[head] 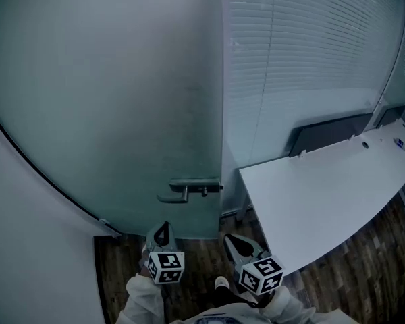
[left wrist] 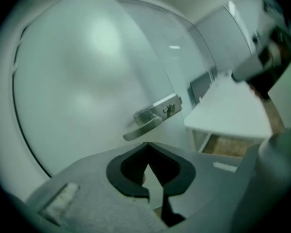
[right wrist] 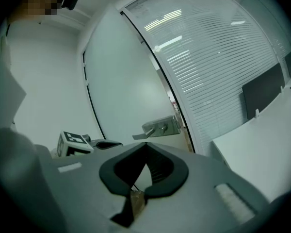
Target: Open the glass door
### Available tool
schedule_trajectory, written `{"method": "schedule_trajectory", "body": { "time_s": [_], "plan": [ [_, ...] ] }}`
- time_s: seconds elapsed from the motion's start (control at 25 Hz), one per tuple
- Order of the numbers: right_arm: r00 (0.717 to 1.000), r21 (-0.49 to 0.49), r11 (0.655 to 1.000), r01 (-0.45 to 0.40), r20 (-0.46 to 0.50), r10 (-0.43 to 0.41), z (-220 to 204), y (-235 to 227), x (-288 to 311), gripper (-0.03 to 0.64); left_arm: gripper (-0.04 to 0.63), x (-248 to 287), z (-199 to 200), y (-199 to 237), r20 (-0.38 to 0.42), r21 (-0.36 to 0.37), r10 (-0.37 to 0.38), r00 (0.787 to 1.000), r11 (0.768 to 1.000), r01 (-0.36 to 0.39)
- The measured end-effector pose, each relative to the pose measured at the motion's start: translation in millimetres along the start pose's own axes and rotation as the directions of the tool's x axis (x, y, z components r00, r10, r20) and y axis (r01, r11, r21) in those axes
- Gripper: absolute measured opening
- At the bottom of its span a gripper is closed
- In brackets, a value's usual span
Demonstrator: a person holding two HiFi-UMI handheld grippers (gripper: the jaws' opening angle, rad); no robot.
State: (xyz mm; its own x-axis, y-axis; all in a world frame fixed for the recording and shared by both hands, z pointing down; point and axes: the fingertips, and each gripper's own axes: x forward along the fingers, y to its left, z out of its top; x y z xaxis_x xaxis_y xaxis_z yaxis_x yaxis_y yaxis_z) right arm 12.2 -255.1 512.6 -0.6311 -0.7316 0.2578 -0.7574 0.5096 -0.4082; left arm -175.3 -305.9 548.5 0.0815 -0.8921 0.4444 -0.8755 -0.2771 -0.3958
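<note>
The frosted glass door (head: 115, 93) stands closed in front of me, with a metal lever handle (head: 177, 195) and its lock plate (head: 197, 184) at the door's right edge. My left gripper (head: 163, 230) is low and just below the handle, apart from it, jaws shut on nothing. In the left gripper view the handle (left wrist: 146, 123) lies a short way beyond the closed tips (left wrist: 146, 144). My right gripper (head: 235, 241) is to the right of the door's edge, also shut and empty. In the right gripper view the handle (right wrist: 154, 130) shows past the tips (right wrist: 146, 144).
A white desk (head: 324, 194) juts in at the right, close to the right gripper, with a dark monitor (head: 331, 132) behind it. A glass partition with blinds (head: 310, 39) runs right of the door. A white wall (head: 27, 235) is at the left, dark wood floor (head: 121, 268) below.
</note>
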Motion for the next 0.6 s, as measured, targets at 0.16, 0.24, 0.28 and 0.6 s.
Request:
{"method": "schedule_trajectory", "body": {
  "time_s": [0.16, 0.24, 0.28, 0.6],
  "plan": [
    [1.000, -0.029, 1.000, -0.001, 0.008, 0.002, -7.0, 43.2, -25.4, 0.005, 0.000, -82.7, 3.1, 4.1, 0.097, -0.304, -0.029, 0.995, 0.951, 0.058],
    [1.000, -0.028, 1.000, -0.002, 0.004, 0.002, -7.3, 73.0, -45.0, 0.005, 0.000, -128.1, 7.3, 10.1, 0.117, -0.320, -0.004, 0.993, 0.946, 0.042],
    [1.000, -0.030, 1.000, -0.001, -0.003, 0.001, -11.3, 86.9, -56.6, 0.005, 0.000, -150.1, 5.1, 8.3, 0.121, -0.331, 0.003, 0.993, 0.943, 0.037],
    [0.998, -0.083, 0.995, 0.046, 0.049, -0.042, -88.4, 126.9, -106.6, 0.005, 0.000, -222.3, -84.6, -63.9, 0.176, -0.441, -0.069, 0.982, 0.887, 0.141]
  ]
}}
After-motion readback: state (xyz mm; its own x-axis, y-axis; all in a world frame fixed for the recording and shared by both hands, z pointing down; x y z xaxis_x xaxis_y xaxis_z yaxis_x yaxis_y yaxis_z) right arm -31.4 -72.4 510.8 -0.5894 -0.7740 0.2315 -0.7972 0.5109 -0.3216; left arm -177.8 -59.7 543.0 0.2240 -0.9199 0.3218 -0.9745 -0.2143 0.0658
